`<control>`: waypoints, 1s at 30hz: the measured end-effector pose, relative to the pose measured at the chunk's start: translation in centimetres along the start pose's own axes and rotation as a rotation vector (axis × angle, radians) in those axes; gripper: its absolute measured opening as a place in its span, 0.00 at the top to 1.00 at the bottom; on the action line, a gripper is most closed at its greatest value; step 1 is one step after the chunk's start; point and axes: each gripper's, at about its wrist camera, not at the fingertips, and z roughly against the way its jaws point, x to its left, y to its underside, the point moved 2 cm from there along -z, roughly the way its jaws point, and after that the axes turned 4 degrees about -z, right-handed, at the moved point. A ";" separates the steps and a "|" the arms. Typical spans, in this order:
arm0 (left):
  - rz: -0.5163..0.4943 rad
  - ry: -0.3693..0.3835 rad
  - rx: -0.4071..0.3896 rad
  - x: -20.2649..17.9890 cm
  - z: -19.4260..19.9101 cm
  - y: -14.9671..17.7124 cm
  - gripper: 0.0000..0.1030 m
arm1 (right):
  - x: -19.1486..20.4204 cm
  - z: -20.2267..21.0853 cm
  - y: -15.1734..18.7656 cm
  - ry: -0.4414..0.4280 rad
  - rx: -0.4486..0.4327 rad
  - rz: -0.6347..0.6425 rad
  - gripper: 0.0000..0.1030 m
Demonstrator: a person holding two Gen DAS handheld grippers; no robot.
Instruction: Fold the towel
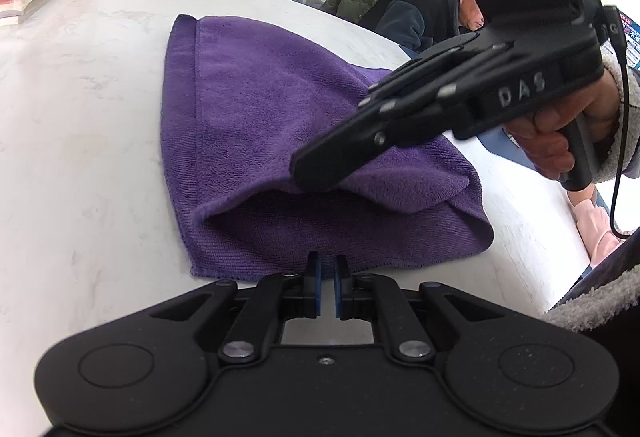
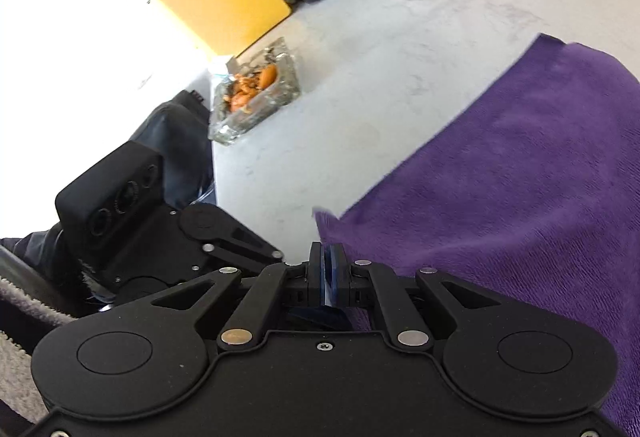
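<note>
Closest to the left wrist camera, the left gripper (image 1: 327, 269) is sitting with its blue pads (image 1: 318, 277) nearly together, right at the near hem of a purple towel (image 1: 248, 117); whether it is pinching the hem cannot be told. Moving right, the towel is lying on the pale worktop (image 1: 80, 157), its long axis running from the near edge away toward the far edge, where one corner is pointing. Its right side is being lifted and doubled over. Further right, the right gripper (image 1: 316, 173), held in a hand (image 1: 560, 141), is clamping that raised fold. From the right wrist camera, its pads (image 2: 328, 269) are pressing together on the towel's edge.
</note>
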 end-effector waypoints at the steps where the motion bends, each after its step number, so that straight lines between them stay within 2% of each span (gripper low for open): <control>1: 0.000 0.000 0.000 0.0 0.0 0.0 0.95 | 0.1 -0.3 -0.1 0.007 0.010 0.019 0.97; 12: 0.022 -0.005 0.007 0.1 0.6 0.2 0.93 | 0.1 -2.1 0.0 0.003 0.066 0.034 0.97; 16: 0.035 -0.027 0.017 0.4 1.8 0.8 0.92 | -0.1 -2.7 0.3 -0.009 0.094 0.035 0.97; 23: 0.090 -0.088 -0.023 1.6 4.0 1.0 0.92 | 0.0 -3.5 1.0 0.002 0.128 0.068 0.97; 28: 0.100 -0.110 -0.040 2.1 4.4 0.6 0.92 | 0.6 -3.7 1.5 -0.003 0.153 0.084 0.93; 30: 0.099 -0.111 -0.043 2.1 4.5 0.5 0.92 | 1.0 -3.4 1.7 -0.002 0.159 0.097 0.84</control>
